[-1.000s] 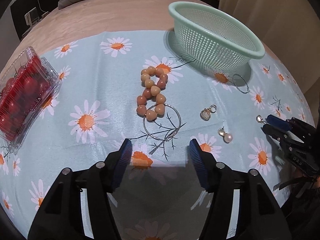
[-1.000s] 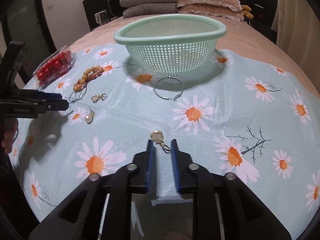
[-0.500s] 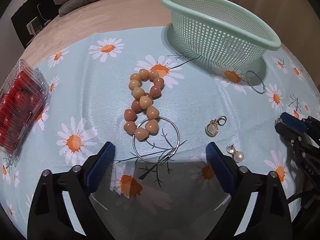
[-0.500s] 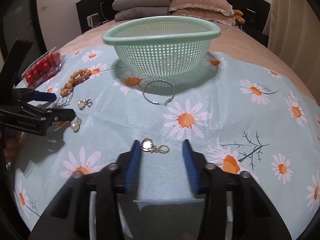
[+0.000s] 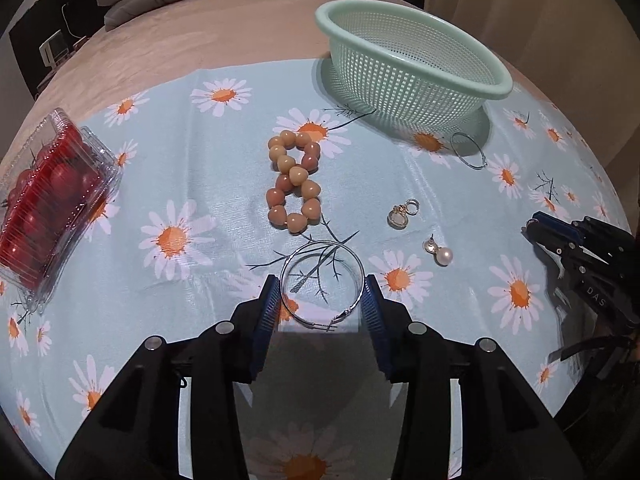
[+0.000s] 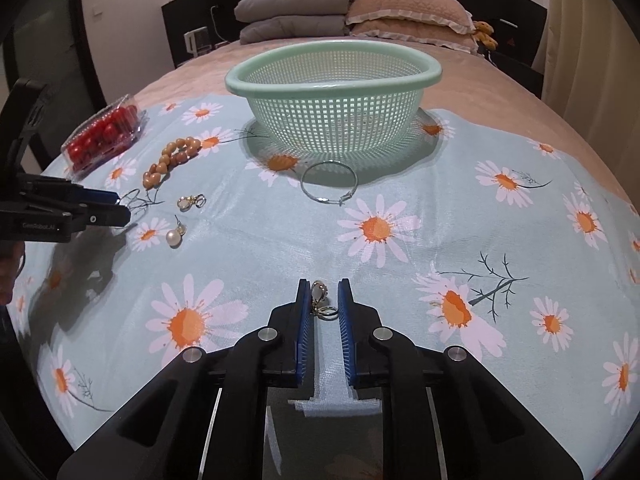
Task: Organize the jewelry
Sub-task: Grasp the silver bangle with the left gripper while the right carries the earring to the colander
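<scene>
My left gripper point(image 5: 320, 306) is closing on a large silver hoop earring point(image 5: 320, 243); its blue pads touch the hoop's two sides just above the daisy cloth. Beyond it lie a heart-bead bracelet point(image 5: 294, 184), a gold charm earring point(image 5: 400, 214) and a pearl earring point(image 5: 444, 256). In the right wrist view my right gripper point(image 6: 324, 300) is shut on a second gold charm earring point(image 6: 320, 294), low over the cloth. A second hoop earring point(image 6: 320, 199) lies in front of the green mesh basket point(image 6: 336, 120), which looks empty. The right gripper point(image 5: 536, 228) also shows at the right edge of the left wrist view.
A clear box of cherry tomatoes point(image 5: 48, 196) sits at the cloth's left edge. The cloth covers a bed, with pillows and folded blankets point(image 6: 292, 16) at its head. The left gripper point(image 6: 120, 208) reaches in from the left of the right wrist view.
The left jaws swung wide, then narrowed onto the hoop, which now lies apart from the bracelet. The right jaws, wide half a second ago, have shut on the gold earring.
</scene>
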